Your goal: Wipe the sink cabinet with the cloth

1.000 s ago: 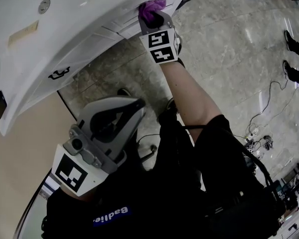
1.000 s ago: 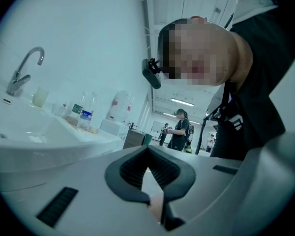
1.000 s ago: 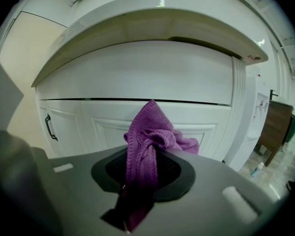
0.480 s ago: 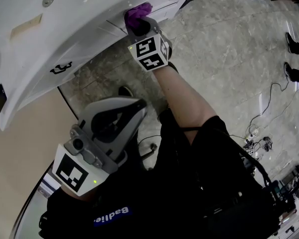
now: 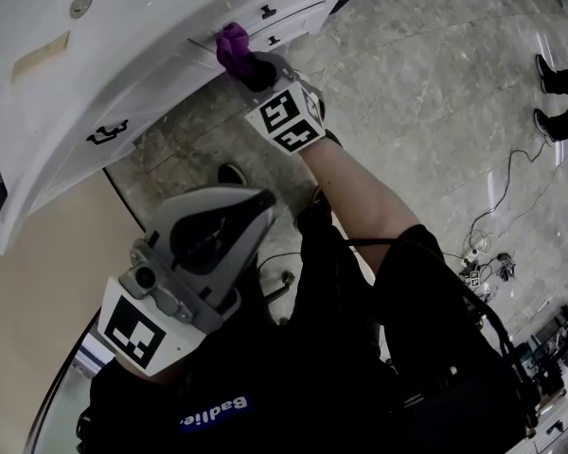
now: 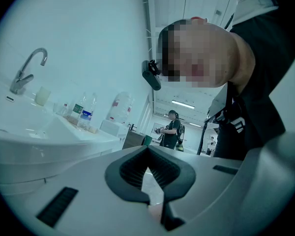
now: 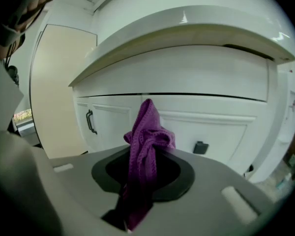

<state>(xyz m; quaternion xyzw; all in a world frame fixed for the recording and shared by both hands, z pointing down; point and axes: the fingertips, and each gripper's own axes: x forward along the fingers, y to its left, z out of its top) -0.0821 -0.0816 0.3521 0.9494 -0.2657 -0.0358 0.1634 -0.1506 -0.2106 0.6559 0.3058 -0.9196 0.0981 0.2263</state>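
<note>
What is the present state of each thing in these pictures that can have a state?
Purple knitted cloth: bunched, clamped between jaws.
Right gripper: shut on that cloth, held at the cabinet front.
Left gripper: shut, empty.
White cabinet door: closed.
White drawer front with black knob: closed.

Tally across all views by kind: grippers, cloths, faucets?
Grippers: 2, left gripper and right gripper
Cloths: 1, purple cloth
Faucets: 1, faucet
Total: 4
</note>
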